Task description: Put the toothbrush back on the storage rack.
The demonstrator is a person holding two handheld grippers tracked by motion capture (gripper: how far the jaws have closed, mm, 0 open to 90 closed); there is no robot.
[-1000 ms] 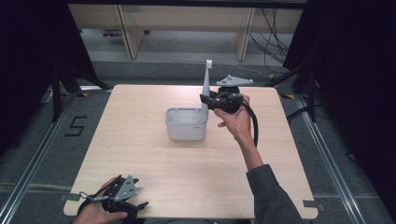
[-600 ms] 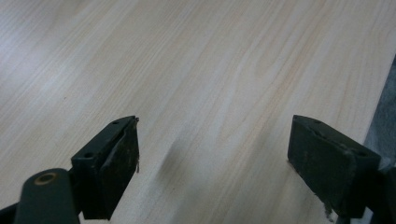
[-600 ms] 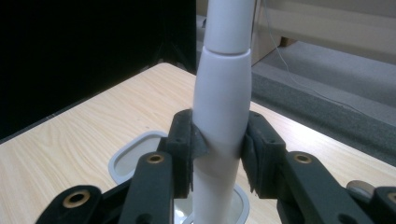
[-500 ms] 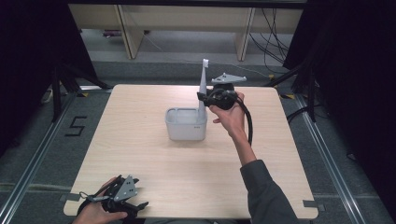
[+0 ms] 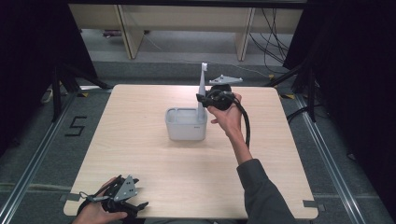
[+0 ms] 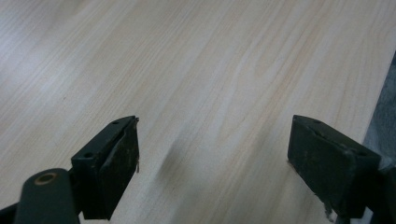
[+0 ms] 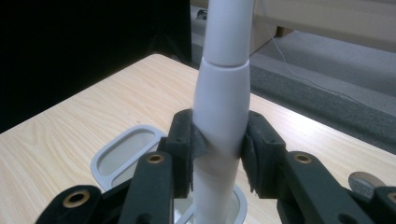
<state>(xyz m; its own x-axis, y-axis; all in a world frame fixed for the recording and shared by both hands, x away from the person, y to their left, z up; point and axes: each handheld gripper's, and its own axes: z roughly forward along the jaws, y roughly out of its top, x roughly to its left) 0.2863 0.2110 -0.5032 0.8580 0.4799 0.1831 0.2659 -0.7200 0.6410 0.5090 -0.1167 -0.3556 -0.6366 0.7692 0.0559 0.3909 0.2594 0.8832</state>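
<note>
A white toothbrush-like wand (image 5: 202, 86) stands upright, and my right gripper (image 5: 202, 100) is shut on its thick handle (image 7: 219, 107), one pad on each side. Its lower end sits in the right-hand opening of a white holder (image 5: 186, 125) at the middle of the table. In the right gripper view the holder's oval left compartment (image 7: 125, 151) lies open beside my right gripper (image 7: 219, 140). My left gripper (image 5: 133, 205) rests at the table's near left edge. Its jaws stand wide apart over bare wood (image 6: 210, 116), and nothing is between them (image 6: 215, 163).
The wooden table (image 5: 140, 154) spreads wide around the holder. Beyond its far edge are pale furniture legs (image 5: 128, 32) and floor cables (image 5: 275, 28). A floor mark "5" (image 5: 75, 126) lies left of the table. Dark curtains flank both sides.
My right hand has shifted slightly left and down with the wand, bringing its lower end into the holder. The left gripper has stayed still.
</note>
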